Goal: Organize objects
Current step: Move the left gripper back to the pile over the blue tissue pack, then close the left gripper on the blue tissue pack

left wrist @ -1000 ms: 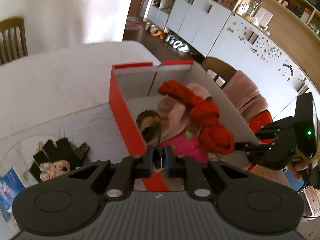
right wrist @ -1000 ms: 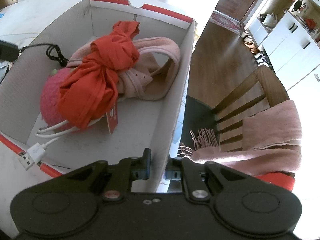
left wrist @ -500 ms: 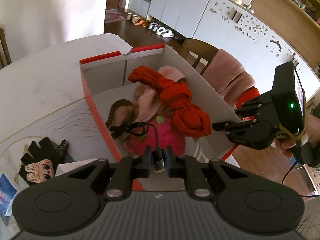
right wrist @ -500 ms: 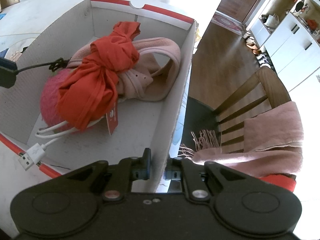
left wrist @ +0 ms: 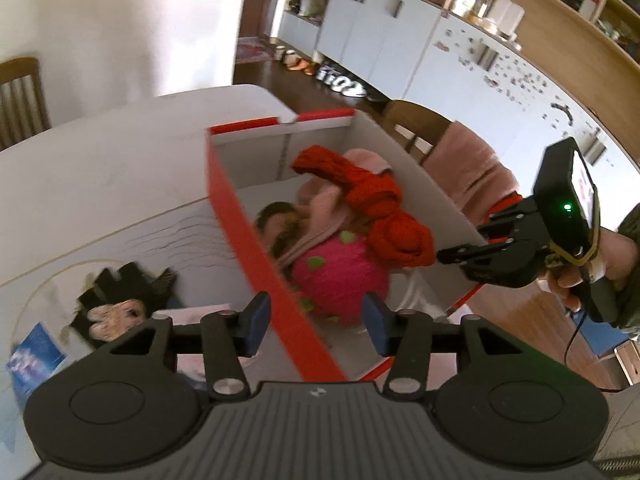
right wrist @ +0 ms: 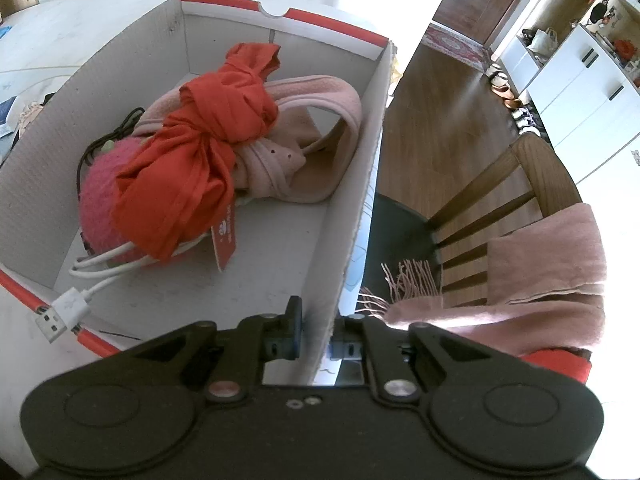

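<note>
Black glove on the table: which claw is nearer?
Left. The left claw straddles the box's red wall beside the black glove; the right claw grips the opposite wall.

The right tongs [right wrist: 316, 330] pinch the white cardboard box's side wall [right wrist: 360, 184], inside which lie a knotted red cloth [right wrist: 200, 160], pink scarf [right wrist: 316, 128] and white USB cable [right wrist: 76, 300].

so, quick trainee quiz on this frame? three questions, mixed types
1. True or false: the right tool is clamped on a wall of the box.
2. The left tool is: A) open, B) shut on a cable, C) shut on a glove.
3. What colour is the knotted cloth lying on the pink ball?

Key: 1 true; 2 A; 3 red.
</note>
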`<state>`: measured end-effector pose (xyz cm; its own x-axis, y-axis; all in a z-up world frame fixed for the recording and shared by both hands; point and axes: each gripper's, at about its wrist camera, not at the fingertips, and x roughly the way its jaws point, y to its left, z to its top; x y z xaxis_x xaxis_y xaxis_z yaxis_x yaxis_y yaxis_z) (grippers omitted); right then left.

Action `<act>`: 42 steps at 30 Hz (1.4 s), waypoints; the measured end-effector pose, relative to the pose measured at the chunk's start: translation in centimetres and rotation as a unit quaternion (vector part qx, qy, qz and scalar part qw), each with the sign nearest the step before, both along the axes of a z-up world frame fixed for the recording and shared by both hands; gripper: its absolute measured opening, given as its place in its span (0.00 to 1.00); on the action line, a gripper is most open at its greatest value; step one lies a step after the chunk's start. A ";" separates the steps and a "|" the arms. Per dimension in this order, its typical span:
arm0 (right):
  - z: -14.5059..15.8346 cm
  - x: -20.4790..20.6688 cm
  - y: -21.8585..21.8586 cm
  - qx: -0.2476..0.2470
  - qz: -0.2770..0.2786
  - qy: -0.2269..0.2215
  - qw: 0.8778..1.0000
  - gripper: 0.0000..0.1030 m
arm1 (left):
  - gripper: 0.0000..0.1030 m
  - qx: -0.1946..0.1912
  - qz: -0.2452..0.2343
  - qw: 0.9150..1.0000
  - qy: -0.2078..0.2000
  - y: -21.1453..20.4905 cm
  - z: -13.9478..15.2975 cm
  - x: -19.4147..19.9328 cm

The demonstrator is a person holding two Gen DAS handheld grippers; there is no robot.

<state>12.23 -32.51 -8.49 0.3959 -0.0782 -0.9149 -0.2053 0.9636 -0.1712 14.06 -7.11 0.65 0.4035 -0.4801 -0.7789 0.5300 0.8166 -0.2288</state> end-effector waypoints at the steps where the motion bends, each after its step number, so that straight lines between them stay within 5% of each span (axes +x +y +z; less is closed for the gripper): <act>1: 0.0 0.0 0.0 -0.001 0.000 0.000 1.000 0.09 | 0.52 0.002 0.008 1.000 0.000 0.7 0.0 0.0; 5: 0.0 0.1 0.0 -0.002 -0.001 0.002 1.000 0.10 | 0.54 0.012 0.051 0.999 0.002 4.5 -0.3 0.4; 9: -0.1 0.1 0.1 -0.006 -0.001 0.004 1.000 0.10 | 0.73 0.034 0.091 0.995 -0.006 8.2 -1.0 0.9; 17: -0.2 0.4 0.3 -0.015 -0.010 0.011 1.000 0.11 | 0.79 0.081 0.121 0.989 -0.001 13.9 -3.7 2.4; 26: -0.5 0.8 0.9 -0.033 -0.028 0.021 0.999 0.13 | 0.93 0.118 0.098 0.988 -0.015 17.9 -6.8 4.7; 35: -0.6 1.4 1.2 -0.043 -0.043 0.028 0.998 0.14 | 0.93 0.140 0.049 0.989 0.005 18.7 -10.2 7.7; 42: -0.7 1.3 1.5 -0.050 -0.052 0.031 0.997 0.14 | 0.93 0.134 0.057 0.989 0.024 19.3 -11.6 9.0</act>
